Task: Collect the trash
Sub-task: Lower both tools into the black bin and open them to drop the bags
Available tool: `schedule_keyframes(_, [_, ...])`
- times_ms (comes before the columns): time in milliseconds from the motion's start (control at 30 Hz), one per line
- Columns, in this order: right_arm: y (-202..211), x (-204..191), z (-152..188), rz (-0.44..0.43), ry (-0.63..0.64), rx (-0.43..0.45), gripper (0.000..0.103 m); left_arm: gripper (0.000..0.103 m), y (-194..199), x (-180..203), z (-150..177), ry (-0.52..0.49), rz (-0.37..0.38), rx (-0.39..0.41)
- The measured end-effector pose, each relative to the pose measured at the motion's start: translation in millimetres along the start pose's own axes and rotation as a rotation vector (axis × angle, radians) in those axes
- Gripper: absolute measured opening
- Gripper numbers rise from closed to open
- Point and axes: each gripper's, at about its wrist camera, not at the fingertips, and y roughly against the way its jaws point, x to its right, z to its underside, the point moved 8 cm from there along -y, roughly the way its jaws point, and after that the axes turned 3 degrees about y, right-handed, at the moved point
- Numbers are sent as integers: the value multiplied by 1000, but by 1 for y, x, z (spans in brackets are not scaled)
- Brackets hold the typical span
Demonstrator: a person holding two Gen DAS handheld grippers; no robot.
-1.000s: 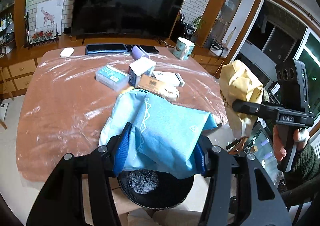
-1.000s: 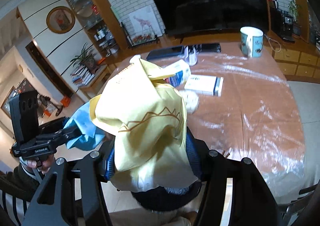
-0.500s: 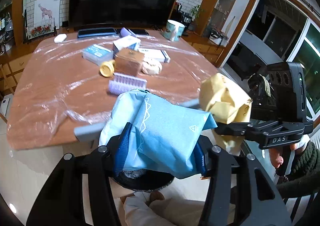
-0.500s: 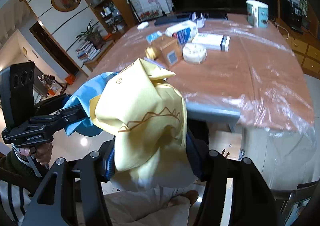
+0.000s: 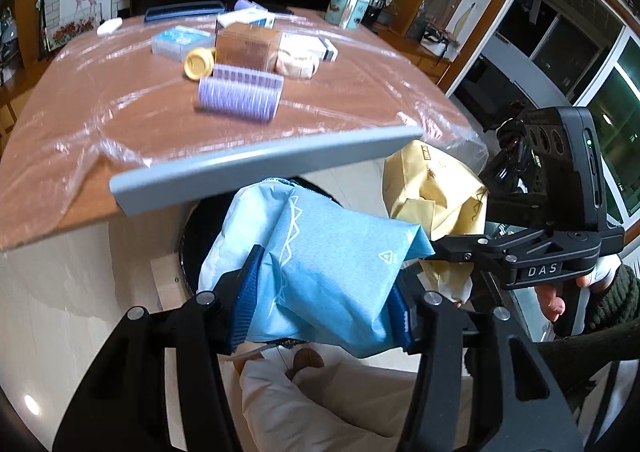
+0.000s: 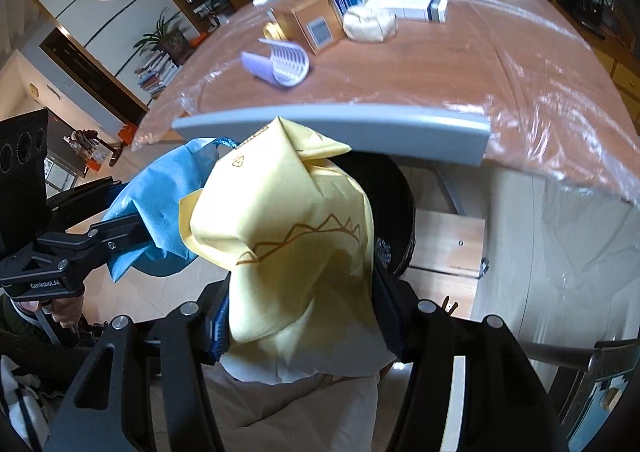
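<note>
My left gripper [image 5: 322, 300] is shut on a crumpled blue packet [image 5: 320, 268], its pads pressing both sides. My right gripper [image 6: 300, 312] is shut on a crumpled yellow packet [image 6: 288, 236]. Both packets hang below the table's front edge, above a black bin [image 6: 392, 204] that stands on the floor under the table; the packets hide most of it. In the left wrist view the yellow packet [image 5: 432, 196] sits just right of the blue one, with the bin's dark rim [image 5: 188, 236] behind. The blue packet [image 6: 160, 196] appears at the left of the right wrist view.
The plastic-covered table [image 5: 100, 100] carries a purple ribbed roller [image 5: 240, 92], a brown box [image 5: 246, 46], a yellow cap [image 5: 198, 62], white and blue boxes and a mug [image 5: 346, 8]. A grey strip [image 5: 264, 168] edges the table. The person's light trousers [image 5: 312, 400] are below.
Both grippers have sunk from above the tabletop to below its front edge, each keeping its packet. The bin has come closer behind the packets.
</note>
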Motion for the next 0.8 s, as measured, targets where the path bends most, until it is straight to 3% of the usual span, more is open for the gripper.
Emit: schedule_keyframes(800, [-65, 21, 5, 53, -91, -102, 58, 55, -47, -26, 10, -23, -43, -109])
